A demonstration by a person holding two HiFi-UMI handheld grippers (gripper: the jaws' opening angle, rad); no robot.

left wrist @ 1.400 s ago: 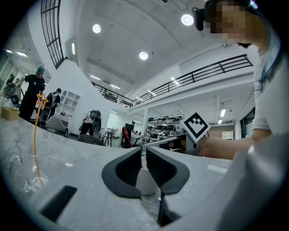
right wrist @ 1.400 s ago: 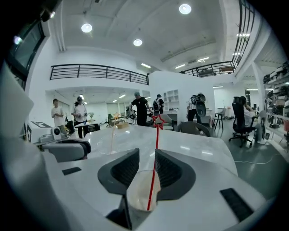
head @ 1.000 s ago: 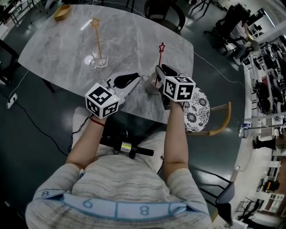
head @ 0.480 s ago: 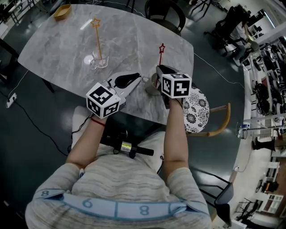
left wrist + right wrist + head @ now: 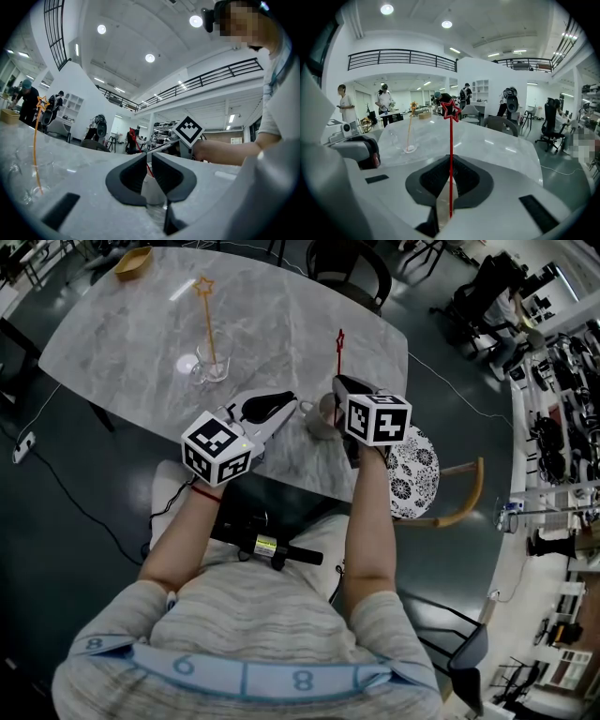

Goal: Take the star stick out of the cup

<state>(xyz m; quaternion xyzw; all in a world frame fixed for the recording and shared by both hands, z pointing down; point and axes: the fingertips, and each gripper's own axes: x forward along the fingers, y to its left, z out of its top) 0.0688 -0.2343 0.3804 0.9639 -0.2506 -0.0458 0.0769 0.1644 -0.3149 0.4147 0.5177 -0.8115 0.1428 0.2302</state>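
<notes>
A small grey cup (image 5: 321,424) stands near the marble table's (image 5: 122,343) front edge. In the left gripper view it shows just beyond the jaws as a pale cup (image 5: 152,190). My left gripper (image 5: 286,407) lies level and is shut on the cup's side handle. The red star stick (image 5: 338,352) rises upright from between the jaws of my right gripper (image 5: 342,386). The right gripper view has the red stick (image 5: 451,140) pinched in my right gripper (image 5: 451,161), with the star on top. The jaws hide its lower end.
A yellow star stick (image 5: 208,324) leans in a clear glass cup (image 5: 211,364) farther back on the table. A wooden bowl (image 5: 133,261) sits at the far left corner. A dark chair (image 5: 342,263) stands behind the table, and a patterned cushioned chair (image 5: 412,474) at the right.
</notes>
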